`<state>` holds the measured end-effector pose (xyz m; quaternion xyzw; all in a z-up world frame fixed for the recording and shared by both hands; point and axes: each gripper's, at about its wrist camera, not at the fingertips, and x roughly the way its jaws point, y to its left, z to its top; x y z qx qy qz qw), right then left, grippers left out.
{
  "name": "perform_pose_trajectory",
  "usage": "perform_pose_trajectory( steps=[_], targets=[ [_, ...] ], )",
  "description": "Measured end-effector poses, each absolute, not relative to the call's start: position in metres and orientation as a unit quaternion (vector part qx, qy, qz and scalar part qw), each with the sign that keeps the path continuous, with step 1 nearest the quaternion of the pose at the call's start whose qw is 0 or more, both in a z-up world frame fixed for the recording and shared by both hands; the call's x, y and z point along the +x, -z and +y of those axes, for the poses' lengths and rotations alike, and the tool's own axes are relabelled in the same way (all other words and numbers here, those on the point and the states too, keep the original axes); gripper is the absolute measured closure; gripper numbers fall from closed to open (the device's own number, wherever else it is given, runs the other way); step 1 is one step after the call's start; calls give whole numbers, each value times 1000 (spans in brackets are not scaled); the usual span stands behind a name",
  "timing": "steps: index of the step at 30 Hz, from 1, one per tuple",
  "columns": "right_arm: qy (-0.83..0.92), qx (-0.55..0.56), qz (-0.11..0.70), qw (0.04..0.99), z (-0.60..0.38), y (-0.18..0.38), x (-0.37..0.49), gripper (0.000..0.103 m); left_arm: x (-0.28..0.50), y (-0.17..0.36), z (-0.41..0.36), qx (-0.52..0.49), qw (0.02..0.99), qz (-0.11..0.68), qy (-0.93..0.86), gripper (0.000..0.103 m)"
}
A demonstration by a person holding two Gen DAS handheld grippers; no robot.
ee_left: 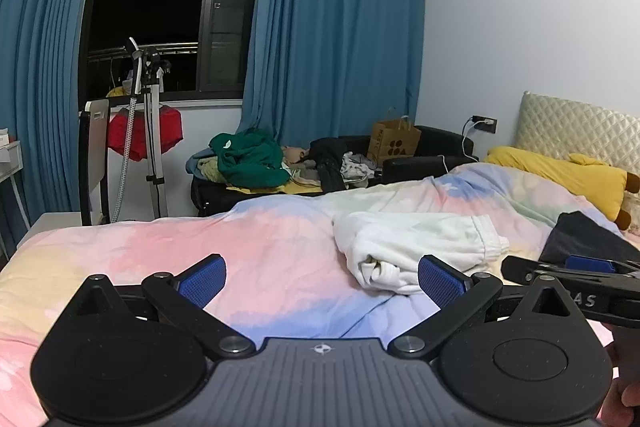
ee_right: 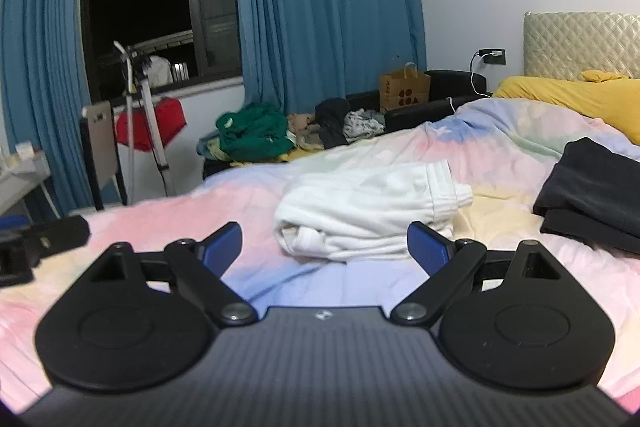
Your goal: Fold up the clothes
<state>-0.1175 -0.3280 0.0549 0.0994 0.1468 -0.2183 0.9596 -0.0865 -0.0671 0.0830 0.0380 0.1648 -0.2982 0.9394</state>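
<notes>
A white garment [ee_left: 416, 247] [ee_right: 368, 211] lies bunched and partly folded on the pastel bedspread [ee_left: 200, 255] [ee_right: 500, 147]. A dark folded garment [ee_left: 584, 235] [ee_right: 596, 195] rests to its right. My left gripper [ee_left: 322, 281] is open, low over the bedspread, just left of and nearer than the white garment, with nothing between its blue pads. My right gripper [ee_right: 324, 247] is open too, right in front of the white garment's near edge and empty. In the left wrist view the right gripper's body [ee_left: 568, 279] shows at the right edge.
A black sofa [ee_left: 424, 155] beyond the bed holds a heap of clothes, among them a green one [ee_left: 248, 159], and a brown paper bag [ee_left: 394, 141]. A garment steamer stand [ee_left: 154, 131] and a chair [ee_left: 94, 163] stand by the window. A yellow plush pillow [ee_left: 560, 175] lies near the headboard.
</notes>
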Motion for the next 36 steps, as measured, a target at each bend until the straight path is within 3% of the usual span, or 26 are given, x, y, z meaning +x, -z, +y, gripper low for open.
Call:
perform_pose_trajectory(
  steps=[36],
  targets=[
    [251, 89, 154, 951, -314, -29, -109, 12, -71, -65, -66, 49, 943, 175, 279, 0]
  ],
)
